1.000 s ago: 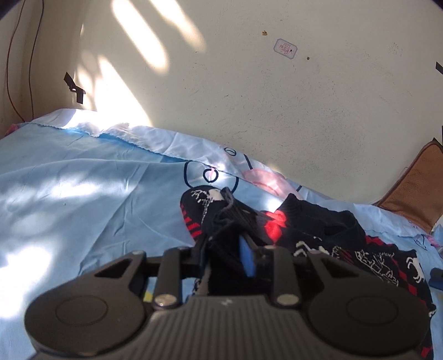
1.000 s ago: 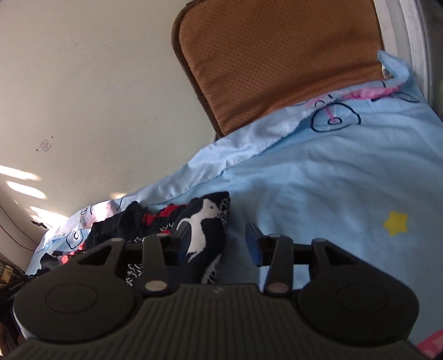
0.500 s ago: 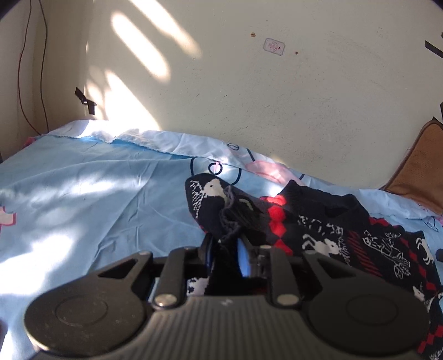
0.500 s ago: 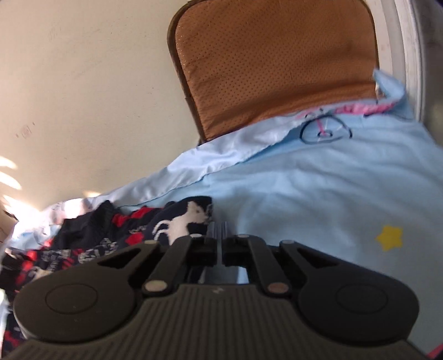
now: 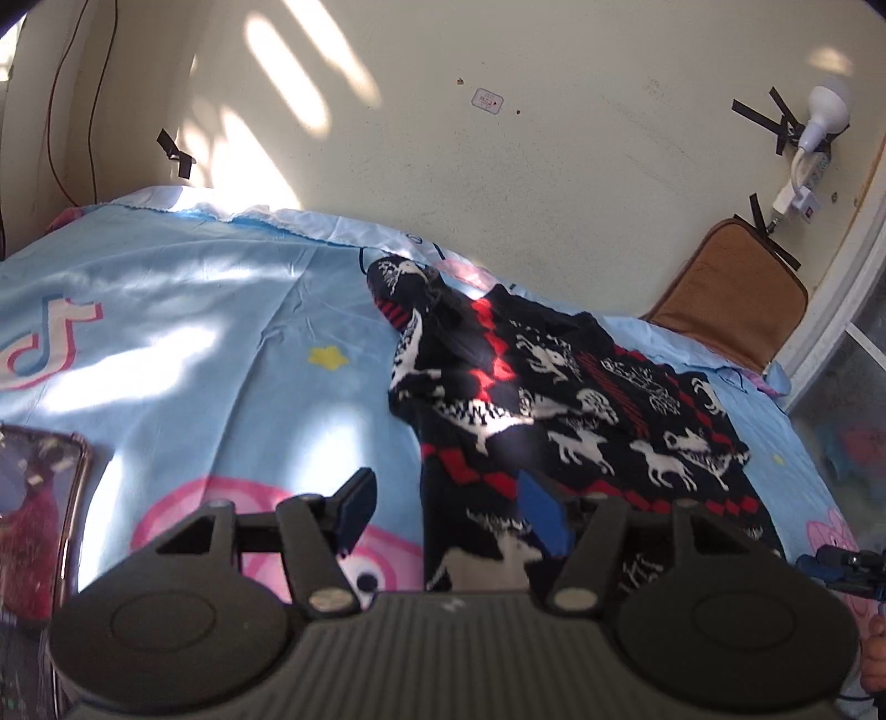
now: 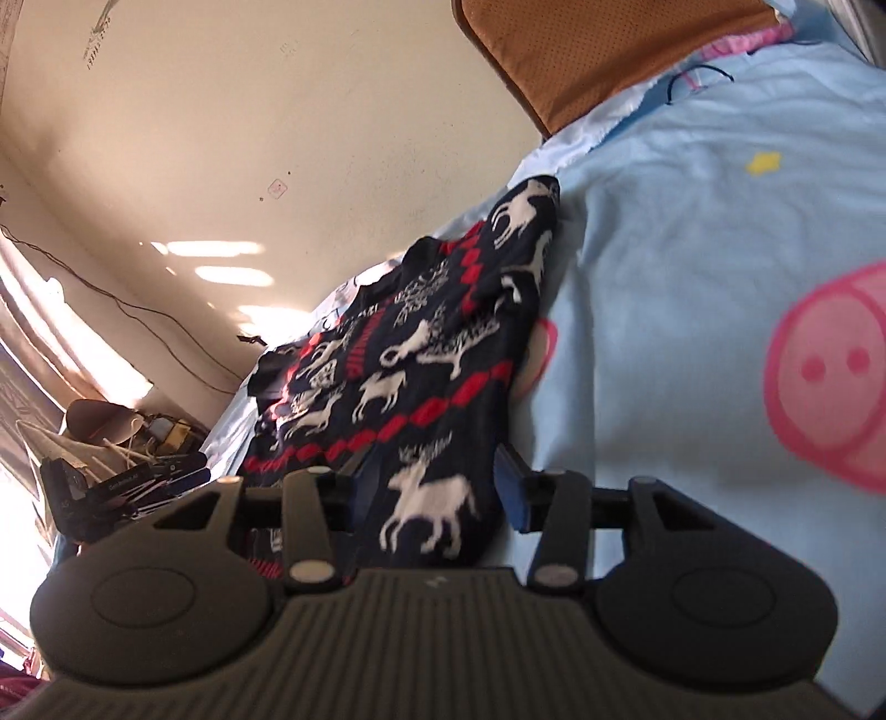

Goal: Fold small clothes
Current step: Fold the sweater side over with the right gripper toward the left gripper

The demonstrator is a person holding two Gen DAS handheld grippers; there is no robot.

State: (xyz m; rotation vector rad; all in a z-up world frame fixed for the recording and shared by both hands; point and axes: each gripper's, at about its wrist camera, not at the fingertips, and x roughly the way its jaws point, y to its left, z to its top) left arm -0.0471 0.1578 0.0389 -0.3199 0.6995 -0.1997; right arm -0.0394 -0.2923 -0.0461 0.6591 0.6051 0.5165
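The left gripper (image 5: 446,512) has its jaws opening, the near hem of the dark reindeer-patterned knit garment (image 5: 559,399) lying between them and unpinched, spread ahead and to the right across the light-blue cartoon bedsheet (image 5: 221,343) — a phone (image 5: 39,515) sits off to the left of the jaws, a brown cushion (image 5: 731,293) leans on the wall far ahead-right. The right gripper (image 6: 437,487) is opening too, garment (image 6: 437,354) edge lying loose between its blue pads with the cushion (image 6: 587,50) far ahead. Half a second back both grippers were clamped on that fabric and sat closer in — now they have let go, and the piece lies wider and flatter.
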